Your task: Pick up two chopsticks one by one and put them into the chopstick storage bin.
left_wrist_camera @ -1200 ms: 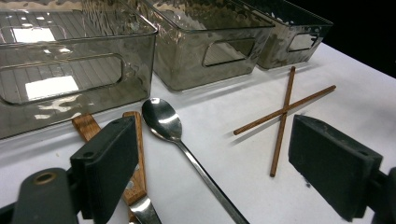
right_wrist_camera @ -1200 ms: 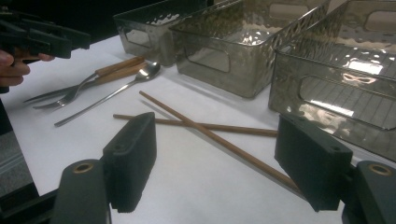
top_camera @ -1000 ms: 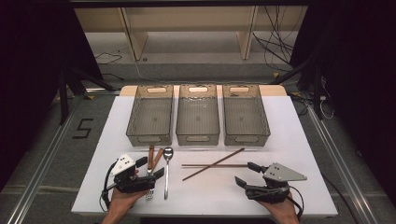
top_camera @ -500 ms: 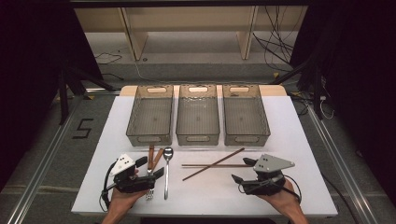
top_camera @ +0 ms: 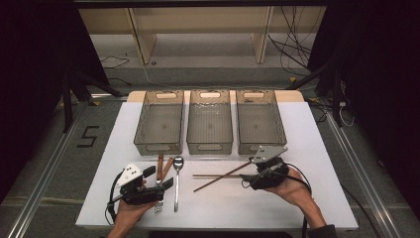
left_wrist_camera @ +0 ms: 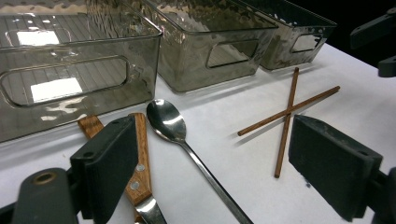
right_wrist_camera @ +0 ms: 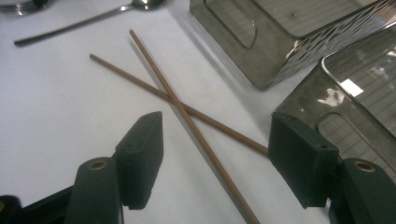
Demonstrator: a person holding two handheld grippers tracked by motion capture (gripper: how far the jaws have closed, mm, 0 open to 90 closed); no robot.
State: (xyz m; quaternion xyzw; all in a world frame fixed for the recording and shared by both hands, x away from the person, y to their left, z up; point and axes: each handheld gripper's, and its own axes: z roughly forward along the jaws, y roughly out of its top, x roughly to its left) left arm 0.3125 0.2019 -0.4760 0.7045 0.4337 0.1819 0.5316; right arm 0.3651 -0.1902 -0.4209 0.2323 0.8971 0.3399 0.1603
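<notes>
The right gripper hovers over the crossed chopsticks lying just before the right-hand bin, its spread jaws just narrowing on nothing; next it must descend and pinch one.

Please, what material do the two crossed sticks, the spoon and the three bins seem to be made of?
The chopsticks look like wood or bamboo: matte brown, thin, no shine. The spoon seems to be polished metal, probably steel: its bowl mirrors the light. The bins appear to be smoky transparent plastic: the table shows through their glossy, rippled walls.
</notes>
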